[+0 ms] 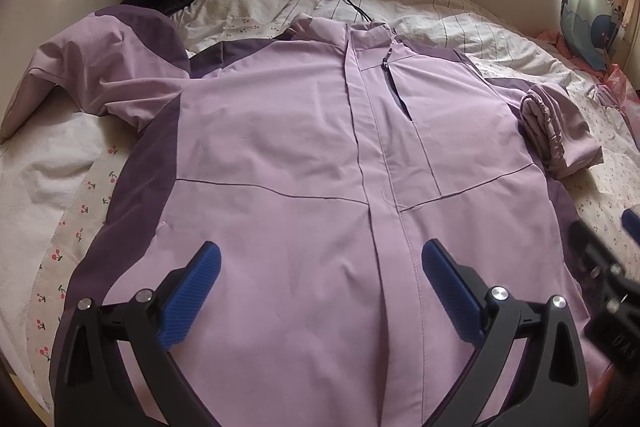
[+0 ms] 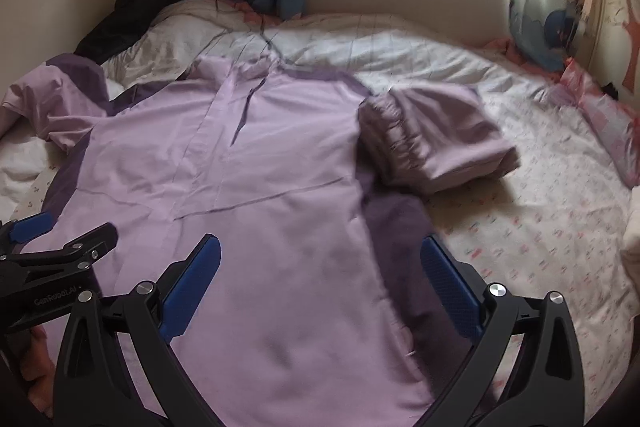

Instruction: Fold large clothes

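A: Left gripper [image 1: 320,263] agape over lilac jacket [image 1: 280,147], flat on bed [image 1: 600,163]; left sleeve [image 1: 100,67] visible.

B: Right gripper [image 2: 320,259] agape at jacket's right hem; folded lilac garment [image 2: 436,139] beside, bare sheet rightward.

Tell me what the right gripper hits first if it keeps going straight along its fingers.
Most likely the jacket itself: the open right gripper points over its lower right edge, where the dark purple side panel lies. Farther along sits the folded lilac garment. Depth is unclear, so height above the fabric can't be judged.
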Motion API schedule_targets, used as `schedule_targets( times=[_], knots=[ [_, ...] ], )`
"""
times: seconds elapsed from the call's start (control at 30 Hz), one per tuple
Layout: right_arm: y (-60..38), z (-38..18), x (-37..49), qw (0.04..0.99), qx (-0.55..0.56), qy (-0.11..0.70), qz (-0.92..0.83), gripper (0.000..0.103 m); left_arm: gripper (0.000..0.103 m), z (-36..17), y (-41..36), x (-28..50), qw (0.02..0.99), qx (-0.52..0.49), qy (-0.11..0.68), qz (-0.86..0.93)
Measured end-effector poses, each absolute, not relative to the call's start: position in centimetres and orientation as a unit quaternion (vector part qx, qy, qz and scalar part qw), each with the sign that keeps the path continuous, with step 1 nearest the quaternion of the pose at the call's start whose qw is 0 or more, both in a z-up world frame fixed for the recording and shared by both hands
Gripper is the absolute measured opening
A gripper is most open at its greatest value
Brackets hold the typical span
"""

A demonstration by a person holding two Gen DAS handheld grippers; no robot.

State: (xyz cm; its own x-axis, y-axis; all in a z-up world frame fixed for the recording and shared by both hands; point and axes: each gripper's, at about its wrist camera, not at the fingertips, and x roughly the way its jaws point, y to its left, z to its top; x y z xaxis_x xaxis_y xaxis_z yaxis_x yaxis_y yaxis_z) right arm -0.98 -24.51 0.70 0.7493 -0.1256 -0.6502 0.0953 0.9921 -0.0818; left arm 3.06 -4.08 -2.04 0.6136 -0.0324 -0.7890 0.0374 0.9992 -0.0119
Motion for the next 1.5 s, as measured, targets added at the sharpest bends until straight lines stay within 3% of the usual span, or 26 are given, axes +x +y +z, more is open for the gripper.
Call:
schedule_targets(
  times=[0.27,0.4,0.67,0.7,0.73,0.77,0.83,0.93,1.1,1.2,1.27,1.33,1.5],
  knots=[
    [-30.2,1.0,2.7,0.929,-0.014,0.359,-0.084,0.097,0.097,-2.2,-4.4,3.5,0.893,-0.005,0.449,-0.036],
    [-30.3,0.6,7.0,0.924,-0.086,0.365,-0.073,0.097,0.097,-2.3,-4.5,3.6,0.892,-0.008,0.451,-0.04],
    [-31.7,-6.1,16.7,0.884,-0.15,0.443,-0.022,0.096,0.097,-3.1,-4.7,4.0,0.886,-0.004,0.461,-0.041],
    [-32.3,-6.4,17.0,0.886,-0.136,0.443,-0.007,0.092,0.097,-3.2,-4.8,4.0,0.885,-0.004,0.463,-0.043],
    [-33.1,-6.4,17.4,0.887,-0.113,0.448,0.007,0.079,0.097,-3.3,-4.8,4.1,0.884,-0.004,0.466,-0.045],
    [-34.0,-6.1,17.6,0.888,-0.1,0.448,0.007,0.056,0.097,-3.5,-4.9,4.1,0.882,-0.005,0.468,-0.046],
    [-35.6,-4.5,17.3,0.897,-0.076,0.436,0.018,0.037,0.097,-3.7,-4.9,4.2,0.88,-0.006,0.472,-0.047],
    [-39.2,-0.2,16.3,0.918,-0.055,0.394,-0.008,0.032,0.097,-4.1,-5.0,4.3,0.876,-0.009,0.48,-0.049],
    [-52.1,7.6,14.9,0.936,0.042,0.328,-0.118,0.032,0.097,-4.6,-5.0,4.3,0.874,-0.01,0.483,-0.046],
    [-62.9,9.6,12.9,0.908,0.128,0.32,-0.239,0.046,0.097,-4.8,-5.3,4.4,0.873,-0.005,0.485,-0.043],
    [-68.5,9.1,10.4,0.885,0.217,0.32,-0.261,0.065,0.097,-4.9,-5.3,4.5,0.873,-0.002,0.486,-0.042],
    [-71.7,7.6,7.3,0.867,0.296,0.313,-0.251,0.069,0.097,-4.9,-5.4,4.5,0.873,-0.001,0.485,-0.042],
    [-70.7,0.4,5.6,0.845,0.368,0.36,-0.144,0.077,0.097,-5.0,-5.5,4.4,0.873,0.003,0.486,-0.04]
  ],
)
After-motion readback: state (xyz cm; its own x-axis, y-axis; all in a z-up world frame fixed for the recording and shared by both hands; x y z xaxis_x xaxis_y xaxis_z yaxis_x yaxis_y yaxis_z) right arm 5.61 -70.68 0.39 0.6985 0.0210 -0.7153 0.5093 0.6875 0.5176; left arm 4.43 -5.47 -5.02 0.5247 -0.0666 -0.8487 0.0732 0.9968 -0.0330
